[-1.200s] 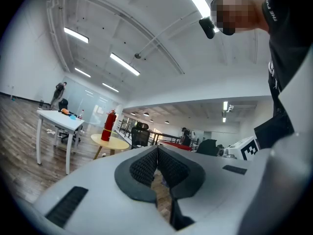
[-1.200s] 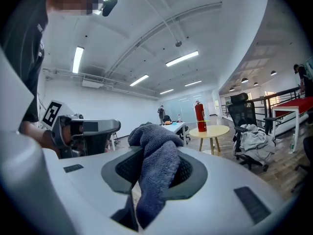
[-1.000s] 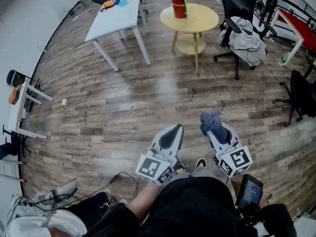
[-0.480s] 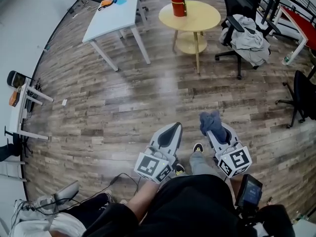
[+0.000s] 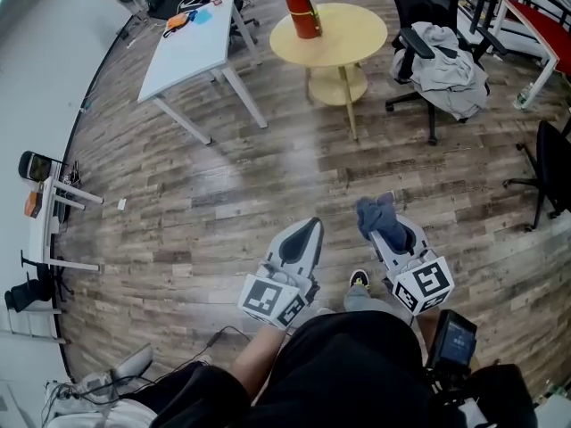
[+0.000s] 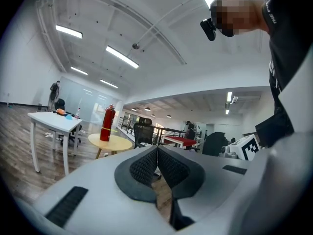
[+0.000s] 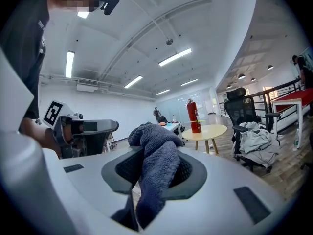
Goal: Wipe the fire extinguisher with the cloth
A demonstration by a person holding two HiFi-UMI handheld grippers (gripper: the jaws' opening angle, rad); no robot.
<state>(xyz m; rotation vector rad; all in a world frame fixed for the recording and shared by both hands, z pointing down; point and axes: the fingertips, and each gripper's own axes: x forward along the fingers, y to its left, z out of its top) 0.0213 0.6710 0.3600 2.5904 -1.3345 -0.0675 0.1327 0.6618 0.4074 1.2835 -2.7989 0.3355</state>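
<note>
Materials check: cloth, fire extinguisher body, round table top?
cloth: soft woven or terry-like textile, blue-grey, matte; the looped texture and limp folds show it.
fire extinguisher: probably painted metal, red with a slight gloss; a smooth, rigid cylinder, too far away to confirm.
round table: pale wood or wood-look laminate, satin; even light-tan top, grain not resolvable.

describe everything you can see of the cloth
The cloth is a grey-blue, towel-like fabric with a looped, textured weave, bunched and crumpled. It is pinched between the jaws of the right gripper, a wad bulging past their tips and a tail trailing back between them. Nothing else touches it; it is held over the wood floor, well short of the fire extinguisher on the round table.
</note>
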